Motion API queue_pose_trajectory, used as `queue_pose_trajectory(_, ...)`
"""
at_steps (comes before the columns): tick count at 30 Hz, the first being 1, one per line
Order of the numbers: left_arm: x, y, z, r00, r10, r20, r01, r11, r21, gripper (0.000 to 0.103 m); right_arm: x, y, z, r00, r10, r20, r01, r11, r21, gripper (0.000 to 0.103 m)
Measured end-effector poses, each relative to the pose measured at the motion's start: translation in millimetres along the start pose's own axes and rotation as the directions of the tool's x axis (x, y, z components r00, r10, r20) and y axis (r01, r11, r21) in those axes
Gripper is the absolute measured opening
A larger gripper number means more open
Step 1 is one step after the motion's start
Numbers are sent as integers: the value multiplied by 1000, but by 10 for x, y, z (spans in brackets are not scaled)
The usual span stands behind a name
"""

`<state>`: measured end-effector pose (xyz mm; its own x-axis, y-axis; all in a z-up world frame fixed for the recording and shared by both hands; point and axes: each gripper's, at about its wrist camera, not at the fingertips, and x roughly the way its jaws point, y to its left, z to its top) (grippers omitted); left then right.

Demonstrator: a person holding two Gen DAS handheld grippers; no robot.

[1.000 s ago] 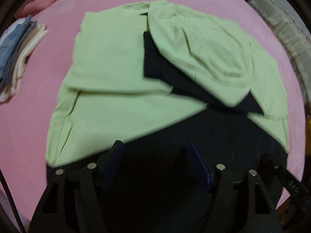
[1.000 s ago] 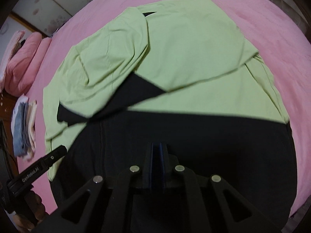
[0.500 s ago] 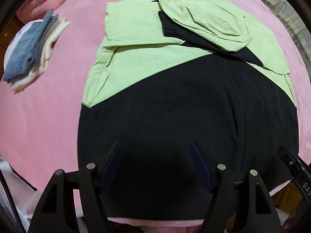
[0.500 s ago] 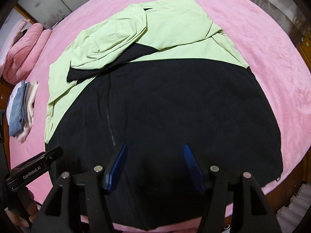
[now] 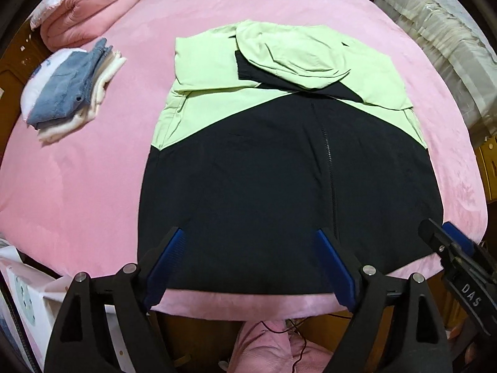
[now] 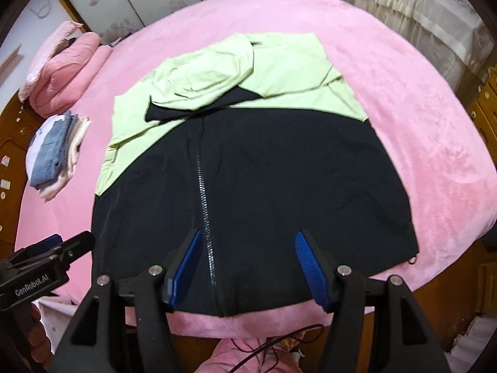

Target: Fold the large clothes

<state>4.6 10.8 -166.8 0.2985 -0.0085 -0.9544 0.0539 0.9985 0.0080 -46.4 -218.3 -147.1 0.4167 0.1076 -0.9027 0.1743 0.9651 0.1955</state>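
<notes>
Black-and-green jacket [image 5: 279,168] flat on pink bed [image 5: 77,171], left claw [image 5: 251,261] opening, right claw [image 6: 248,261] apart, both seemingly above, empty.

Matt cloth jacket [image 5: 279,161], plush blanket [image 5: 77,171]

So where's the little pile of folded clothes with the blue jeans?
The folded pile sits on the pink bed, left of the green and black jacket in both wrist views, just in front of the rolled pink blanket.
</notes>
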Motion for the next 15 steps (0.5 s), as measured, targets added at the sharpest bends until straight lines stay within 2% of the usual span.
queue_pose_trajectory(4, -77, -14, -171, 1000, 2, 9, -2, 1000, 5, 86, -166, -5, -110, 999, 6, 37, -5, 1000, -31, 63)
queue_pose_trajectory(8, -131, 11, -334, 1000, -22, 6, 22, 1000, -10, 86, -298, -64, -245, 996, 34, 81, -34, 999, -3, 62)
queue_pose_trajectory(12, -145, 68, -494, 999, -44, -3, 44, 999, -25, 87, -323, -150, -360, 997, 25, 69, -27, 999, 24, 62)
queue_pose_trajectory(15, -61, 141, -615, 998, -52, -46, 50, 998, -46, 90, -339, -287, -480, 997, 22, 75, -27, 998, 62, 62)
